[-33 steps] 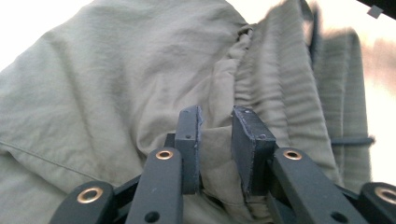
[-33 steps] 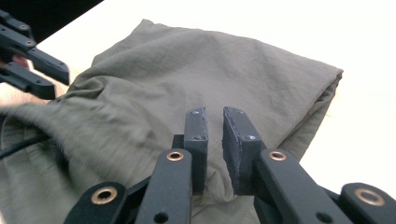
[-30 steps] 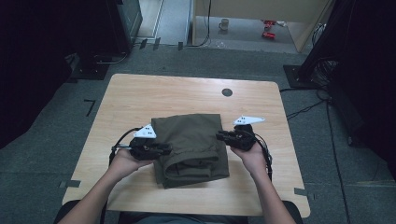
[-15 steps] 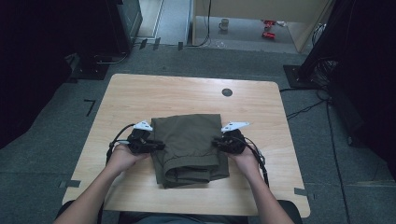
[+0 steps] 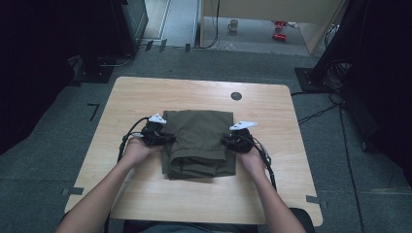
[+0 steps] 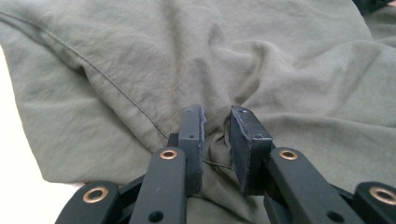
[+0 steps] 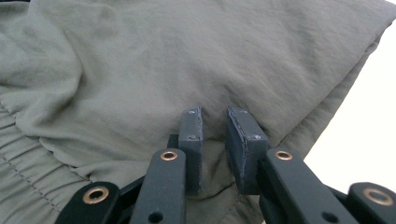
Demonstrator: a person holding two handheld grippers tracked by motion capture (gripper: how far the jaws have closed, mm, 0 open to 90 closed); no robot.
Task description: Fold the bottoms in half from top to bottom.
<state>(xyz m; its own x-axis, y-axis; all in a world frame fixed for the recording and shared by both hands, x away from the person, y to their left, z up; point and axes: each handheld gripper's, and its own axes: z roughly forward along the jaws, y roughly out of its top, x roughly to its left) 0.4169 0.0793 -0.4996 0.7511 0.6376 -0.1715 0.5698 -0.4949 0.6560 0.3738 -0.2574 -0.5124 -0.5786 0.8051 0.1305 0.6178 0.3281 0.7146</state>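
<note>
Left claw (image 6: pixel 215 128): pinching a bunch of the green cloth (image 5: pixel 198 143).
Right claw (image 7: pixel 215 126): squeezing the cloth's other side.
Cloth: folded, mid-table (image 5: pixel 145 94).
Risk: thin pinches might slip when lifted, so the fold flops open.

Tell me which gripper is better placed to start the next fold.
Left, narrowly. Both pinch the folded olive garment at opposite edges, but the left gripper has visibly bunched cloth between its pads; the right gripper shows a flatter pinch.
</note>
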